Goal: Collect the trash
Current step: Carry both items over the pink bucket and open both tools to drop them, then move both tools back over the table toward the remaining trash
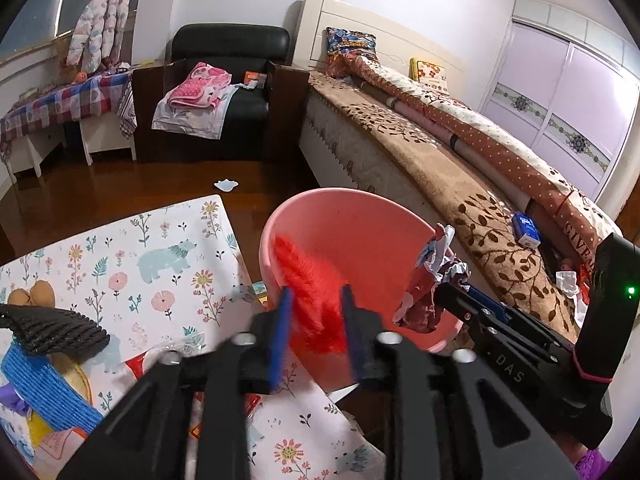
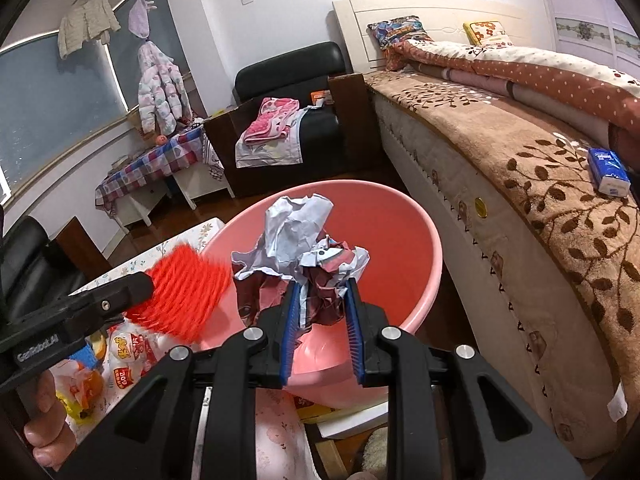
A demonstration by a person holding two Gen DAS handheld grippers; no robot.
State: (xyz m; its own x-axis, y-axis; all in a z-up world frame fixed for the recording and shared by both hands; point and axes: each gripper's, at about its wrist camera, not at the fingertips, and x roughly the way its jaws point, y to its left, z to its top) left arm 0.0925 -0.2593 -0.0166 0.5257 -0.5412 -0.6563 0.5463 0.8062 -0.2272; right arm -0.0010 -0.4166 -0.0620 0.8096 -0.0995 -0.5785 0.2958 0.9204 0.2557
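Observation:
A pink plastic basin (image 1: 360, 216) (image 2: 400, 236) stands between the table and the bed. My left gripper (image 1: 316, 312) is shut on a red fluffy piece (image 1: 312, 284) and holds it over the basin's near rim; the piece also shows in the right wrist view (image 2: 184, 292). My right gripper (image 2: 322, 300) is shut on a crumpled paper wad (image 2: 304, 240), white, blue and dark red, held above the basin. The wad and right gripper also appear in the left wrist view (image 1: 432, 276), at the basin's right rim.
A table with a floral bear cloth (image 1: 132, 264) carries a blue woven item (image 1: 44, 392), a black woven piece (image 1: 52, 328) and snack packets (image 2: 128, 356). The bed (image 2: 540, 184) runs along the right, with a blue tissue pack (image 2: 608, 172). A white scrap (image 1: 226, 185) lies on the floor.

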